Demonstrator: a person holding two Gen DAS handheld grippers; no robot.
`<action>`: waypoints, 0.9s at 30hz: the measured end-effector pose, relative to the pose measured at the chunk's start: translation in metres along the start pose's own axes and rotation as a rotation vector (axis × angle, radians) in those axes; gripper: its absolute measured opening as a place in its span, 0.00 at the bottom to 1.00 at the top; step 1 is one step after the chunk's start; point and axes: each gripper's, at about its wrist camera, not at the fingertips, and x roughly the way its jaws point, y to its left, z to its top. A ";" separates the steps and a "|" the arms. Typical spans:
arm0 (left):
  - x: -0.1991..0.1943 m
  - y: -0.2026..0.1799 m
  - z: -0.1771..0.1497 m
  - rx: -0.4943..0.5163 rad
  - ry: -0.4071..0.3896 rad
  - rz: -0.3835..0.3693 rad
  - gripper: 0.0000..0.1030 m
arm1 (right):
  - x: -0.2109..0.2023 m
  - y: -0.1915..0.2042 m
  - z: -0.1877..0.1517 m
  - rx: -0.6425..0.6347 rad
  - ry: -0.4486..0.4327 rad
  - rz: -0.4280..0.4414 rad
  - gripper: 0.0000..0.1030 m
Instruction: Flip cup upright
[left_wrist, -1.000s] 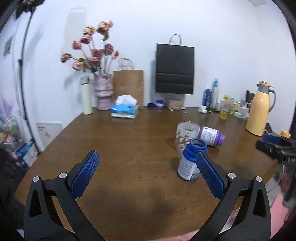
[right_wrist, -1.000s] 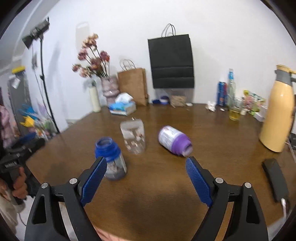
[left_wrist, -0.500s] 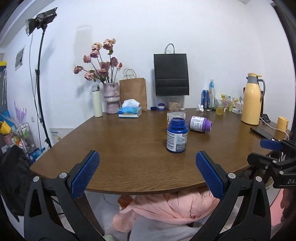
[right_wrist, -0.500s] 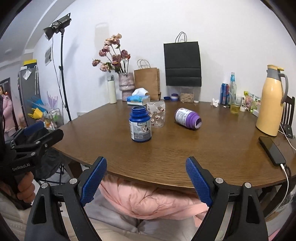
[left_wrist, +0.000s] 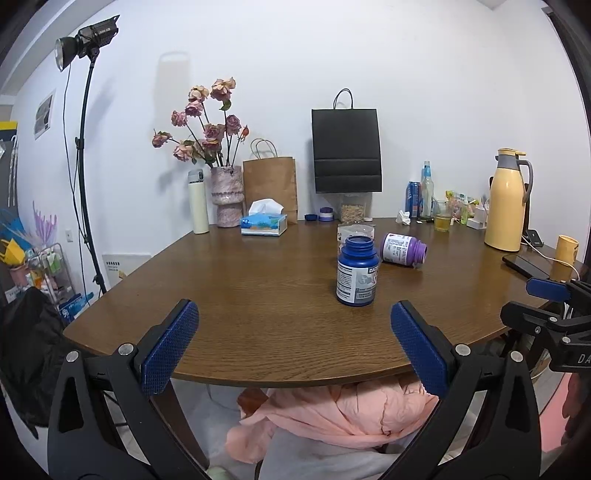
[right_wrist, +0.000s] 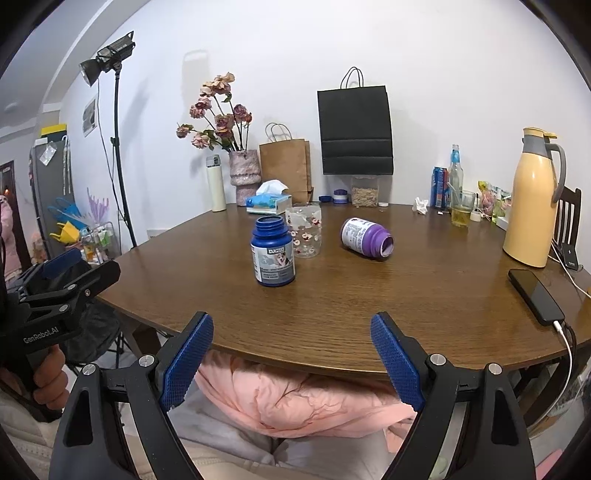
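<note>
Left gripper (left_wrist: 293, 343) released, level, at table's (left_wrist: 258, 295) near edge | right gripper (right_wrist: 291, 354) released, level, same edge | floral cup (right_wrist: 303, 230) upright mid-table, just behind blue bottle (right_wrist: 273, 256), near toppled purple bottle (right_wrist: 365, 237) | bare wood between grippers and bottles

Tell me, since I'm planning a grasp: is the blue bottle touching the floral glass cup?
Cannot tell: the blue bottle overlaps the floral glass cup in both views.

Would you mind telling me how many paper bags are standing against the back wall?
2. The black paper bag is propped on a clear container at the table's far edge; the brown paper bag stands left of it, behind the tissue box. Others may be hidden.
</note>
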 end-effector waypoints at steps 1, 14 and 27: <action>0.000 0.000 0.000 -0.001 -0.001 0.002 1.00 | 0.000 0.000 0.000 0.000 0.000 0.000 0.88; -0.004 -0.001 -0.001 0.003 -0.004 0.000 1.00 | 0.001 -0.003 0.001 0.011 0.001 -0.007 0.88; -0.004 -0.001 0.001 0.006 -0.004 -0.003 1.00 | 0.002 -0.007 0.003 0.031 0.004 -0.014 0.88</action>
